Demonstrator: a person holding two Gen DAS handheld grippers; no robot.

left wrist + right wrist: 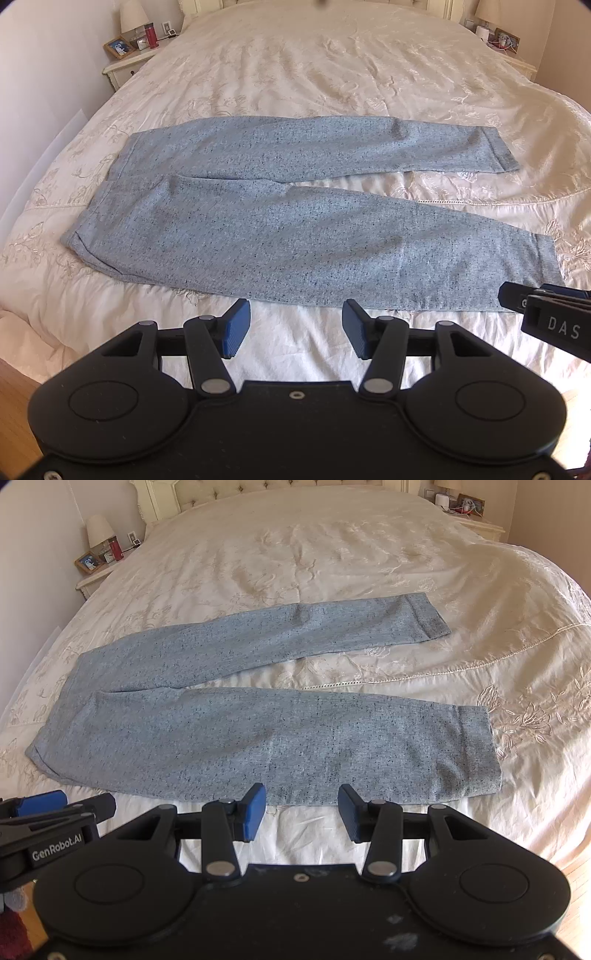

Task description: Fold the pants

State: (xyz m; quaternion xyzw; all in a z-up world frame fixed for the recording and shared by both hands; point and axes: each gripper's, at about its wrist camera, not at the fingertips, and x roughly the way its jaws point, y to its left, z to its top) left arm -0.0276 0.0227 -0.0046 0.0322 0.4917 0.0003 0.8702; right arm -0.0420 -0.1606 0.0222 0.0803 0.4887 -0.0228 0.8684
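Note:
Light blue speckled pants [280, 236] lie flat on the bed, waistband to the left, both legs stretched to the right with a gap between them. The right wrist view shows the same pants [258, 734]. My left gripper [295, 325] hovers just short of the near leg's lower edge, jaws open, nothing between the blue pads. My right gripper [302, 805] hangs over that same lower edge further right, also open and empty. Each gripper's side shows in the other's view: the right one [546, 314] at the right edge, the left one [55, 812] at the left edge.
The bed [332, 74] has a cream embroidered cover. A nightstand [129, 59] with a lamp, photo frame and red bottle stands far left; another nightstand [513, 48] stands far right. Wooden floor [18, 398] shows past the bed's near edge.

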